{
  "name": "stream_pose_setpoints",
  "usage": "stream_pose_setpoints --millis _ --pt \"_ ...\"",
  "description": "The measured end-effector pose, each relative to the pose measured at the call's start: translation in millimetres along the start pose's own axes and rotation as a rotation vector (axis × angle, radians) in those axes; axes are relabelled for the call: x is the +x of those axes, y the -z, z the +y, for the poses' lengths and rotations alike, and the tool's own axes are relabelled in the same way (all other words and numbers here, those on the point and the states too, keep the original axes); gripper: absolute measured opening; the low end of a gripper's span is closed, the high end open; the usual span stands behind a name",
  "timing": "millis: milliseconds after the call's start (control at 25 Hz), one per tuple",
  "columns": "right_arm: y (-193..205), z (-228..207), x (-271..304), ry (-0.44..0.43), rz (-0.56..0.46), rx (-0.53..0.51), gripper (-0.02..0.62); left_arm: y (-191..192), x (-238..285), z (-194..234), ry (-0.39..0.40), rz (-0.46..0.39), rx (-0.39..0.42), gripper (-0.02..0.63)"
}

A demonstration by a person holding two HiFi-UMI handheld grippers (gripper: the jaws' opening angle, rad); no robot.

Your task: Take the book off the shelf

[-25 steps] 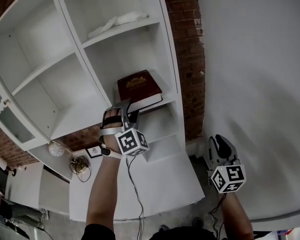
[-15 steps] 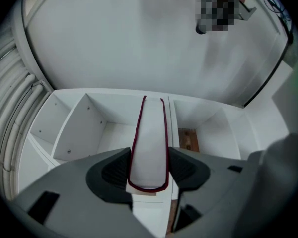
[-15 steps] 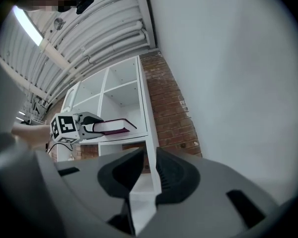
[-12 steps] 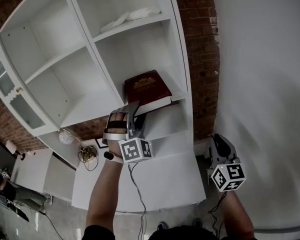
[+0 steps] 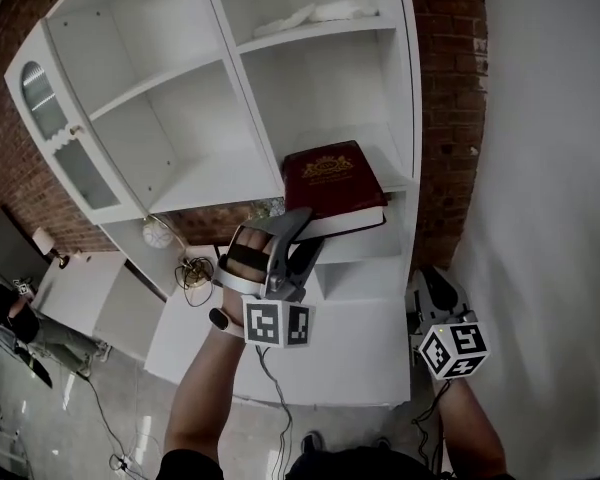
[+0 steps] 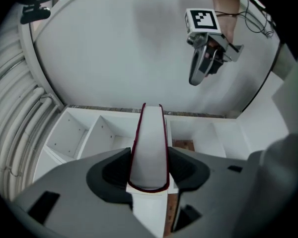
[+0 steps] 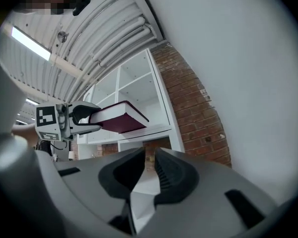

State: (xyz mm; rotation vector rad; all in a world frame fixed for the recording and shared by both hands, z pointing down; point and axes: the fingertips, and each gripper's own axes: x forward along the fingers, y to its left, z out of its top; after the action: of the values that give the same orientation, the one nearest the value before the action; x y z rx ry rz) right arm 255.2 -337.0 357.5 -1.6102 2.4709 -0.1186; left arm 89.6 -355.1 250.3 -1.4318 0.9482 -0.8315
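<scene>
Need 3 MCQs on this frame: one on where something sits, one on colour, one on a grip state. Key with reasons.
1. Where does the white cloth lie?
A. On the shelf above the book, in the right column
B. In the left column
C. On the floor

2. The book's cover is:
A. blue
B. dark red
C. green

3. The jaws of the left gripper are:
A. apart with nothing between them
B. shut on the white cloth
C. shut on the book

Key:
1 A: the head view shows the cloth on the top right shelf, with the book lower in the same column.
2 B: the cover is dark red with gold print.
3 C: the left gripper view shows a jaw against each cover.
</scene>
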Motion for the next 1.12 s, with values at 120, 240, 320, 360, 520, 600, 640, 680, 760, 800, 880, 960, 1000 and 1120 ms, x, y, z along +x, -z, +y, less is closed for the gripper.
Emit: stream_pose_setpoints --millis 120,240,320,360,520,600,640,680,760,800,880,960,1000,1120 --pt "4 13 7 -0.047 0.009 0.007 0.057 -16 -21 0 -0.008 -0.017 0.015 0.224" --pt "6 21 11 -0.082 0.015 0.012 0.055 -31 -37 0 -0.018 -0.032 0.017 0.224" --pt "9 28 15 -0.113 0.021 0.020 0.055 -36 -49 0 -0.023 -0.024 0.025 0.224" --pt "12 32 18 -0.130 0.025 0.025 0.055 -37 -55 0 -0.026 -0.014 0.030 0.224" --pt "22 45 25 -0.178 0.045 0.044 0.054 -37 -77 0 -0.044 0.023 0.052 0.224" --pt "28 53 27 -0.198 0.056 0.051 0.054 -37 -90 -1 -0.049 0.040 0.052 0.224" --pt "30 57 28 -0.208 0.061 0.054 0.054 -37 -97 -2 -0.051 0.046 0.053 0.224" --pt "32 61 29 -0.217 0.065 0.057 0.054 -36 -104 -4 -0.053 0.052 0.055 0.224" --pt "36 69 30 -0.235 0.069 0.062 0.054 -33 -118 -8 -0.060 0.065 0.059 0.224" --pt "38 73 31 -0.243 0.071 0.064 0.054 -30 -124 -9 -0.065 0.073 0.061 0.224" --pt "41 83 33 -0.259 0.076 0.064 0.054 -21 -137 -12 -0.078 0.097 0.063 0.224" --pt "42 96 35 -0.273 0.079 0.061 0.052 -6 -151 -13 -0.091 0.127 0.061 0.224" --pt "42 104 35 -0.278 0.079 0.059 0.052 3 -160 -12 -0.098 0.143 0.059 0.224" --pt "41 124 39 -0.288 0.078 0.061 0.051 29 -180 -13 -0.109 0.185 0.057 0.224"
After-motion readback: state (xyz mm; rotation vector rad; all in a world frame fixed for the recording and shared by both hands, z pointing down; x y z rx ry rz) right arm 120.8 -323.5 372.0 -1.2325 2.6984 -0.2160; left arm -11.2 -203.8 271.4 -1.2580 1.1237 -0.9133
